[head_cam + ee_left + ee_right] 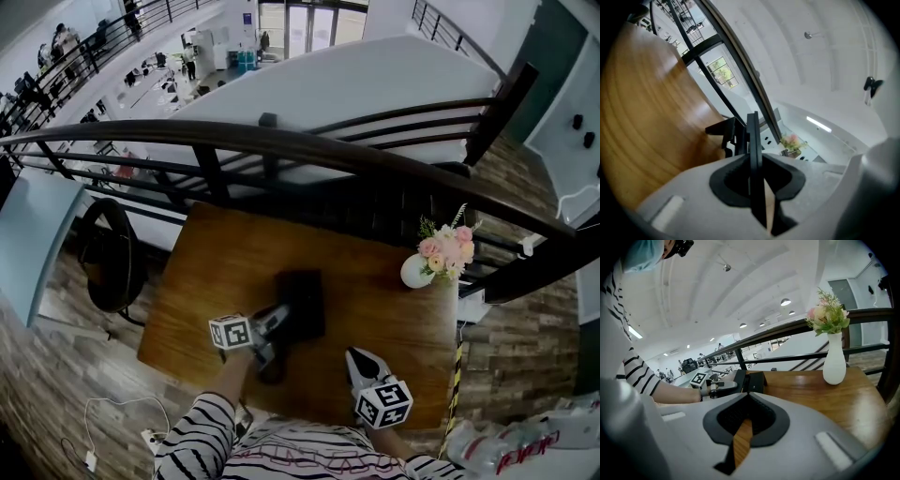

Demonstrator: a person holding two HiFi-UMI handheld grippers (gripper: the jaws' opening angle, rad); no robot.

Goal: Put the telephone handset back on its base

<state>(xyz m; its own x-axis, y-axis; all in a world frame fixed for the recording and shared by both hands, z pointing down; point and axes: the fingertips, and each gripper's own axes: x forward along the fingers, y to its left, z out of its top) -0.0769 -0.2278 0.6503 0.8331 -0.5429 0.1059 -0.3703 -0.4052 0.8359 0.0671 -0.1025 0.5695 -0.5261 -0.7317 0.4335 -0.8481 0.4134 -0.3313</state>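
The black telephone base (305, 298) sits mid-table on the wooden table (216, 272). My left gripper (274, 323) is just at the base's near left corner, shut on the black handset (753, 154). In the left gripper view the handset stands edge-on between the jaws. Its near end (273, 367) sticks out towards me. The base (725, 133) lies right ahead of those jaws. My right gripper (359, 361) hovers over the table's near right part, shut and empty. From the right gripper view, the left gripper (723, 386) reaches in beside the base (756, 380).
A white vase of pink flowers (417, 270) stands at the table's far right corner. A dark railing (281, 145) runs behind the table's far edge. A round black stool (111, 253) stands on the floor to the left, with cables by the near left corner.
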